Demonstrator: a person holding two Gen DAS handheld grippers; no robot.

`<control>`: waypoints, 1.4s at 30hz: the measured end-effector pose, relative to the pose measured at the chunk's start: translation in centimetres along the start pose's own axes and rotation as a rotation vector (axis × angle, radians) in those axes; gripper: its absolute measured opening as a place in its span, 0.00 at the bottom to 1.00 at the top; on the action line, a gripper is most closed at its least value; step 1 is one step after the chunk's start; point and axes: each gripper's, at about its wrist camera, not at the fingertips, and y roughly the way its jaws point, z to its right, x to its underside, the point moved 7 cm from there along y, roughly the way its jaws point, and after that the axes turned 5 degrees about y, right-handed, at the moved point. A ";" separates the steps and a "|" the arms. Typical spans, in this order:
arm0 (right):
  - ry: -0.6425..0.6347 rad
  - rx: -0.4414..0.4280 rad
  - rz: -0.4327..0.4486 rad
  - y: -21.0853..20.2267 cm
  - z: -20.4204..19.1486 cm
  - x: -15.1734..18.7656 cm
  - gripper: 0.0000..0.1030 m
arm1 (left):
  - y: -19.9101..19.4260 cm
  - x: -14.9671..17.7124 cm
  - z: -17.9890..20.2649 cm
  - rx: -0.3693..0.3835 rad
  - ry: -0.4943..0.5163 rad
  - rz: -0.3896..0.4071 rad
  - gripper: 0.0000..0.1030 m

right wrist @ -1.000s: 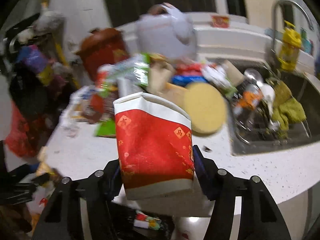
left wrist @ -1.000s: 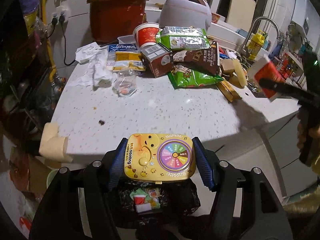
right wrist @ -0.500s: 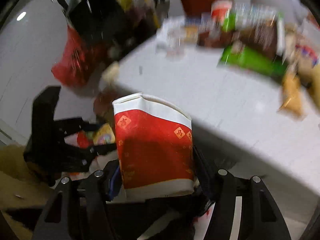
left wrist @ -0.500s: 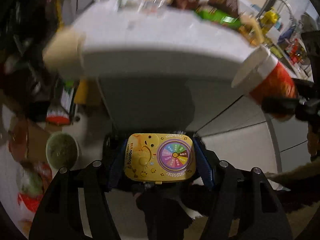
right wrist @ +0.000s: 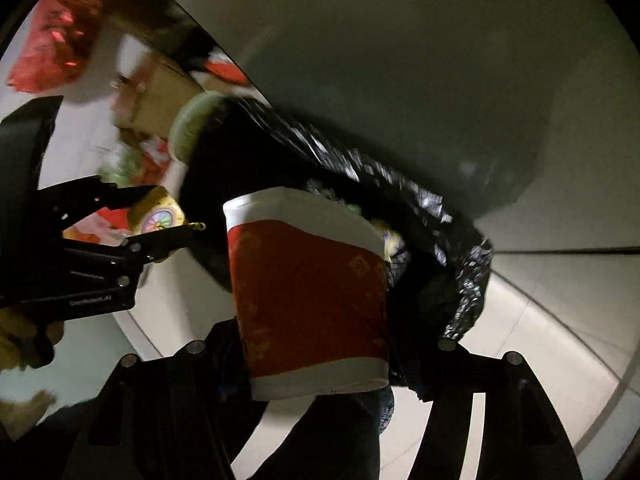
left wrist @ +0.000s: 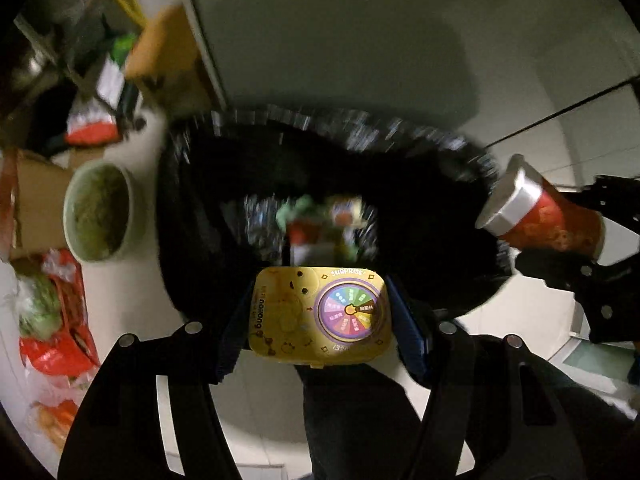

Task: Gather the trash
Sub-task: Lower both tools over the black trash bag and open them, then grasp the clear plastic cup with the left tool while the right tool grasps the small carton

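My left gripper (left wrist: 320, 320) is shut on a yellow toy box with a colour wheel (left wrist: 320, 316) and holds it over the near rim of a black trash bag (left wrist: 400, 184) that has wrappers inside. My right gripper (right wrist: 312, 340) is shut on a squashed red and white paper cup (right wrist: 308, 304), held above the same bag (right wrist: 440, 232). The cup (left wrist: 536, 216) also shows at the bag's right rim in the left wrist view. The toy box (right wrist: 160, 216) shows at the left in the right wrist view.
A pale green bowl (left wrist: 100, 210) stands on the floor left of the bag. Cardboard boxes (left wrist: 168, 60) and red packets (left wrist: 60, 344) lie further left. A grey cabinet front (left wrist: 380, 40) rises behind the bag. My dark trouser leg (left wrist: 352, 420) is below.
Both grippers swung down from the cluttered countertop to the floor-level trash bag, carrying the toy box and the cup. The counter is out of view.
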 end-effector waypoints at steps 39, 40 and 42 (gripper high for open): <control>-0.157 0.294 0.853 -39.4 -3.8 -21.9 0.89 | -24.2 -3.4 0.8 0.100 -0.136 0.403 0.84; -0.162 0.304 0.835 -38.8 -3.7 -22.8 0.88 | -24.3 -3.2 0.7 0.099 -0.143 0.407 0.84; -0.175 0.355 0.804 -37.5 -2.8 -24.0 0.88 | -24.7 -2.7 0.4 0.086 -0.155 0.418 0.84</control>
